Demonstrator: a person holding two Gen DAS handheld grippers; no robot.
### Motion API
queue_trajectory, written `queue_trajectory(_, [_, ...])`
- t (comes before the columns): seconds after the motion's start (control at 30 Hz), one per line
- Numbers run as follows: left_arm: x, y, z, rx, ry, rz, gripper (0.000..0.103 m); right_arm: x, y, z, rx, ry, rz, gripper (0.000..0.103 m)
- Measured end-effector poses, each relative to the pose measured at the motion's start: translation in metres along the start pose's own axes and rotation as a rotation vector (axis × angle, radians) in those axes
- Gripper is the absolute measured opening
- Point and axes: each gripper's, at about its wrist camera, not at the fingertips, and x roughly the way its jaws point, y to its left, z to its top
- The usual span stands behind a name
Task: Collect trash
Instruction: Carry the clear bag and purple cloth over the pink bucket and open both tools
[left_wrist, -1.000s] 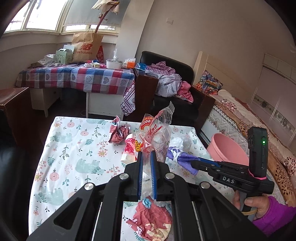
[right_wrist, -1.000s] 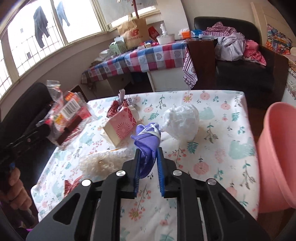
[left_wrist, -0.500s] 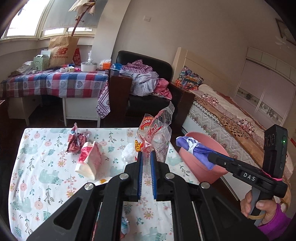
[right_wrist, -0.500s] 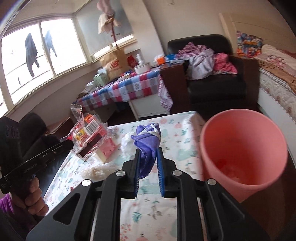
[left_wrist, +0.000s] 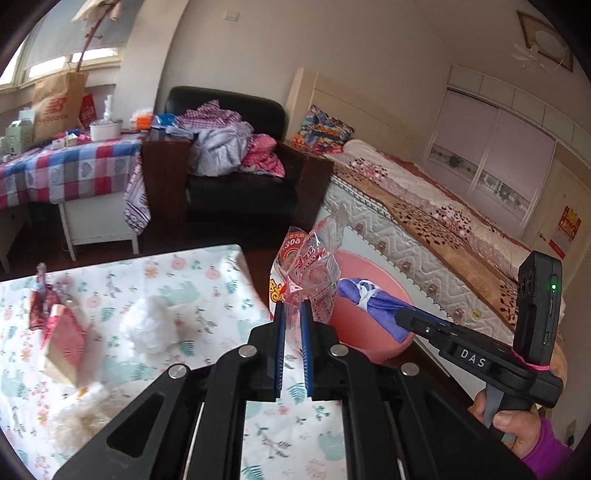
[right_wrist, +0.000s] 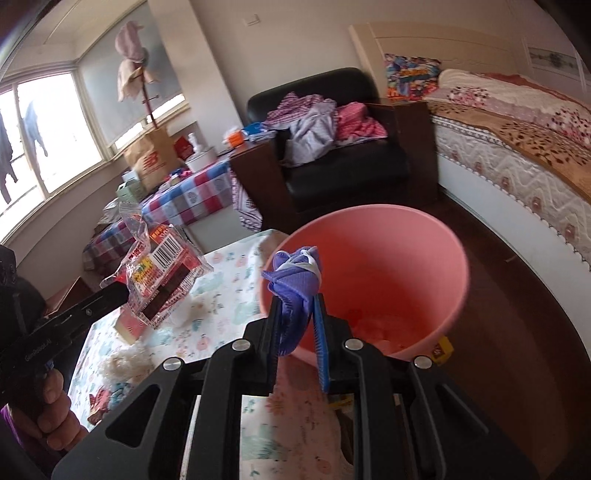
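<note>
My left gripper (left_wrist: 291, 308) is shut on a crinkled clear snack wrapper (left_wrist: 310, 266) with red print, held up near the table's right edge. That wrapper (right_wrist: 159, 273) also shows at the left of the right wrist view. My right gripper (right_wrist: 297, 299) is shut on a wad of purple cloth (right_wrist: 295, 280) tied with a white band, held over the near rim of the pink bin (right_wrist: 417, 266). The purple wad (left_wrist: 369, 302) and the pink bin (left_wrist: 373, 343) appear right of the wrapper in the left wrist view. Pale scraps lie in the bin's bottom.
On the floral tablecloth (left_wrist: 207, 280) lie a white crumpled tissue (left_wrist: 151, 325), a pink paper box (left_wrist: 62, 343), a red crumpled wrapper (left_wrist: 38, 306) and a cream fluffy wad (left_wrist: 81, 410). A black armchair (left_wrist: 236, 184) with clothes, a plaid-covered table (left_wrist: 66, 170) and a bed (left_wrist: 424, 206) stand beyond.
Both grippers have swung right from over the table toward the pink bin, each keeping its hold. The bin now fills the middle of the right wrist view.
</note>
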Motion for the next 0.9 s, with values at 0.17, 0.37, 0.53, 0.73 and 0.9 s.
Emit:
queue_trajectory(0.17, [0.024,-0.015,0.000,0.031,0.030,-0.015,0.007,0.008,-0.011,-0.003,0.023,0.010,-0.027,0.017])
queue_trajectory(0.37, [0.048,-0.025,-0.002,0.051,0.065,-0.021,0.007,0.014,-0.017,-0.007,0.037,0.020,-0.044,0.017])
queue_trajectory(0.53, [0.069,-0.025,-0.007,0.039,0.117,-0.020,0.007,0.020,-0.019,-0.006,0.037,0.029,-0.063,0.017])
queue_trajectory(0.73, [0.082,-0.029,-0.013,0.043,0.151,-0.028,0.008,0.025,-0.021,-0.006,0.033,0.036,-0.092,0.017])
queue_trajectory(0.9, [0.086,-0.034,-0.013,0.049,0.158,-0.052,0.009,0.027,-0.022,-0.005,0.029,0.036,-0.113,0.017])
